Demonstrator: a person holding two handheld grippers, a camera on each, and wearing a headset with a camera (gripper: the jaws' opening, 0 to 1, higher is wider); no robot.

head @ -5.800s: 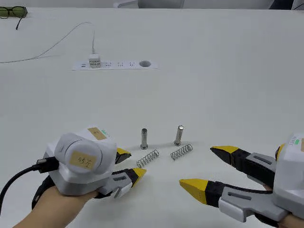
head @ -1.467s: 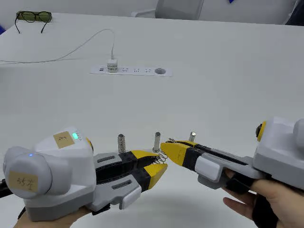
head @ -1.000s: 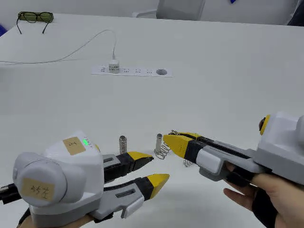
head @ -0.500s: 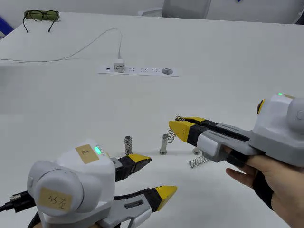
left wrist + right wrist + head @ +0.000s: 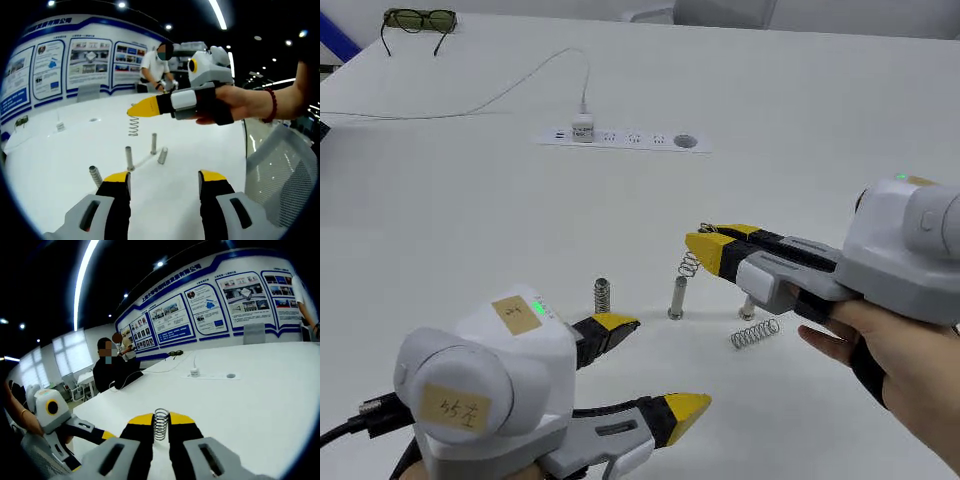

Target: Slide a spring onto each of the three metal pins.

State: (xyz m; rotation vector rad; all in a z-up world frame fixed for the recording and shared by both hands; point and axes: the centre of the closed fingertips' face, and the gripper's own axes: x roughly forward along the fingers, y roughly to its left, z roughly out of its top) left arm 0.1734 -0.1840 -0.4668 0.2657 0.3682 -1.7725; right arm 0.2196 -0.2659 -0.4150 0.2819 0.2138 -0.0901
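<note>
Three metal pins stand on the white table. The left pin wears a spring, while the middle pin is bare. The right pin is partly hidden behind my right gripper. My right gripper is shut on a spring, which hangs just above and beside the middle pin's top. That same spring sits between the shut jaws in the right gripper view. A loose spring lies by the right pin. My left gripper is open in front of the pins, holding nothing.
A white power strip with a plugged charger and cable lies farther back. Glasses rest at the far left corner. People stand beyond the table in both gripper views.
The right gripper has lifted its spring off the table to the height of the middle pin's top. The left gripper has opened and drawn back from that pin.
</note>
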